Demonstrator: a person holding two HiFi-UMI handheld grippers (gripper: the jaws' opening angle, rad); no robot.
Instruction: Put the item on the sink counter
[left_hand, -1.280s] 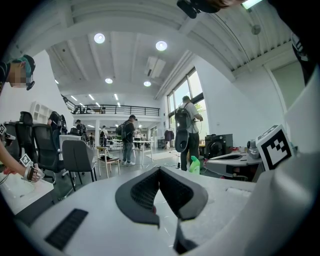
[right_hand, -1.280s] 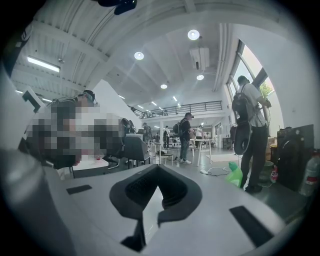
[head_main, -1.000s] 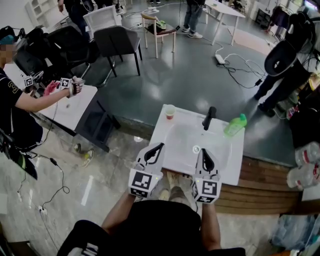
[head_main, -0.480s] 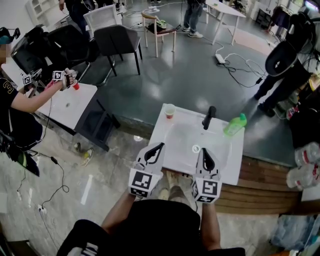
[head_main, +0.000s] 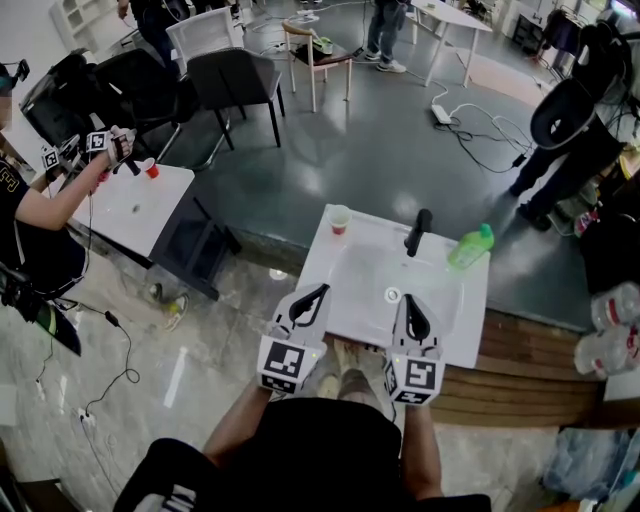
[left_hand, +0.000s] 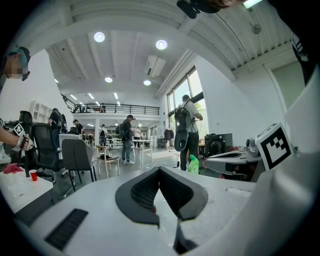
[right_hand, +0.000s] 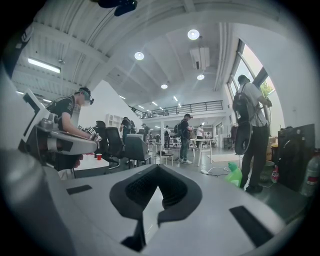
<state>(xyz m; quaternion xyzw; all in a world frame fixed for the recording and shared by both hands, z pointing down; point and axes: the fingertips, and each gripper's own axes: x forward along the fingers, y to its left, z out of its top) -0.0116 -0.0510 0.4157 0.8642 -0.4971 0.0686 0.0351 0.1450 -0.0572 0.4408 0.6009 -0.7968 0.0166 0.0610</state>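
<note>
Here, the cup (head_main: 340, 221) stands well beyond the closed, empty left gripper (head_main: 321, 292) and right gripper (head_main: 410, 303).

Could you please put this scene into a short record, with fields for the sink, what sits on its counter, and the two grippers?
Sink: white basin with a black faucet at its rear
Counter, rear left corner: paper cup
Counter, rear right corner: green bottle
Left gripper: jaws shut, nothing between them, at the sink's near edge
Right gripper: jaws shut, nothing between them, at the sink's near edge
Held items: none
</note>
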